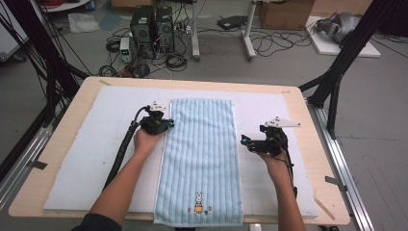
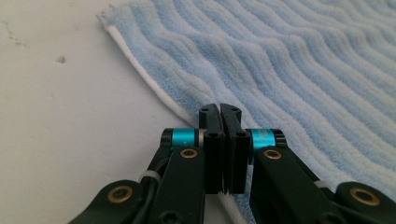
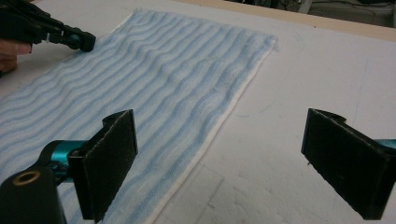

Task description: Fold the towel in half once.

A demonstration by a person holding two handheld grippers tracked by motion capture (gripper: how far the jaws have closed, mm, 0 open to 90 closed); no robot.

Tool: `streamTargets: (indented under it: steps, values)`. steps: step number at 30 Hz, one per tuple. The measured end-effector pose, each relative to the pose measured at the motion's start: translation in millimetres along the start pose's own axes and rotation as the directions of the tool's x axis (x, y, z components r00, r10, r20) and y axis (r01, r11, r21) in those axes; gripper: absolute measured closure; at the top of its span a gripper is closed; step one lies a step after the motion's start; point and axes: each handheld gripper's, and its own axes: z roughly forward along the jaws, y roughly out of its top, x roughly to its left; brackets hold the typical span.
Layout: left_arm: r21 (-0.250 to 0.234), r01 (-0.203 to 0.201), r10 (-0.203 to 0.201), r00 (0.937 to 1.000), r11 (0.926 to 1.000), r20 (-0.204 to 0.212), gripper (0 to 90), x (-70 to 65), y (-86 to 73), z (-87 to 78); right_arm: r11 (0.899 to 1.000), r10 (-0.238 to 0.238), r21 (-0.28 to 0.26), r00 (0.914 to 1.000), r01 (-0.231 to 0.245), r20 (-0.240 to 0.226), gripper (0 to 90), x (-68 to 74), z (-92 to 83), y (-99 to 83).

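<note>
The left hand-held gripper (image 1: 169, 122) pinches only the towel's (image 1: 199, 159) thin edge, left of middle, so it may slip. The right hand-held gripper (image 1: 246, 142) gapes wide, holding nothing.

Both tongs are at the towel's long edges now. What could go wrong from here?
The left tongs look shut right at the towel hem; the bite may be thin and could slip on lifting. The right tongs stand open astride the other edge without gripping, so lifting now would likely drag the towel askew.
</note>
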Motion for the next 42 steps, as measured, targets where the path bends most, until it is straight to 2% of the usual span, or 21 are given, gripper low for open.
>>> streamTargets:
  steps: [1,6,14,16,17,19,20,21,23,27,29,32,36,38,40,42]
  values:
    - [-0.014,0.016,-0.015,0.9998,0.9998,0.011,87.9,1.8,1.1,-2.1,1.0,-0.001,-0.001,1.0,0.001,0.001,9.8,-0.3,1.6,1.4]
    - [-0.062,0.041,-0.039,0.9983,0.9972,0.043,87.9,2.1,6.0,-9.5,1.0,0.01,0.019,0.9995,-0.01,0.03,9.8,-2.1,12.8,8.5]
    - [-0.075,0.042,-0.037,0.9973,0.9963,0.063,88.0,-0.2,7.7,-11.9,0.996,0.024,0.083,0.997,-0.03,0.074,11.9,-4.9,43.2,20.2]
    - [-0.083,0.048,-0.043,0.9971,0.9954,0.063,88.0,-0.8,8.4,-12.2,0.995,0.028,0.094,0.9954,-0.037,0.091,17.5,-7.9,51.8,21.6]
    - [-0.086,0.05,-0.045,0.997,0.995,0.063,88.0,-1.0,8.5,-12.1,0.992,0.036,0.117,0.9942,-0.048,0.102,20.0,-9.0,57.4,22.2]
    - [-0.085,0.052,-0.047,0.997,0.995,0.062,87.9,-0.9,8.4,-12.1,0.987,0.039,0.152,0.9932,-0.056,0.109,32.8,-11.5,67.1,22.5]
    - [-0.083,0.051,-0.046,0.997,0.9952,0.062,87.9,-0.2,8.1,-11.8,0.986,0.035,0.157,0.9934,-0.052,0.109,36.2,-12.0,71.1,22.6]
    - [-0.083,0.057,-0.052,0.9967,0.995,0.062,87.9,-0.1,7.8,-11.4,0.987,0.03,0.155,0.9928,-0.048,0.116,36.7,-12.4,75.2,22.4]
    - [-0.08,0.056,-0.05,0.9965,0.9952,0.067,87.9,0.7,7.6,-11.3,0.982,0.045,0.179,0.9928,-0.065,0.111,38.0,-12.0,84.0,23.0]
    - [-0.086,0.056,-0.05,0.9964,0.9947,0.068,87.9,1.2,7.6,-11.2,0.972,0.008,0.231,0.9941,-0.033,0.108,40.7,-4.4,101.3,26.7]
    - [-0.083,0.059,-0.054,0.9963,0.9948,0.067,87.9,1.8,7.4,-11.5,0.969,0.007,0.246,0.9942,-0.033,0.107,41.5,-1.8,108.5,28.6]
    - [-0.081,0.058,-0.052,0.9964,0.995,0.066,87.9,2.4,7.7,-12.6,0.968,0.017,0.247,0.9935,-0.044,0.112,45.7,2.4,115.2,31.5]
    - [-0.079,0.058,-0.053,0.9966,0.9952,0.064,87.9,2.6,7.5,-12.7,0.962,0.006,0.271,0.994,-0.036,0.109,51.9,5.8,122.0,31.7]
    - [-0.074,0.058,-0.053,0.9963,0.9955,0.068,87.9,3.1,6.9,-12.2,0.962,-0.002,0.271,0.9928,-0.031,0.12,56.1,6.0,122.6,31.3]
    - [-0.071,0.059,-0.054,0.9962,0.9957,0.069,87.9,3.3,6.3,-11.4,0.961,-0.007,0.276,0.9924,-0.027,0.123,63.8,5.1,121.6,31.5]
    - [-0.07,0.057,-0.052,0.9961,0.9959,0.072,87.9,3.0,6.0,-11.2,0.959,-0.037,0.284,0.9916,0.001,0.124,70.8,5.3,121.2,31.7]
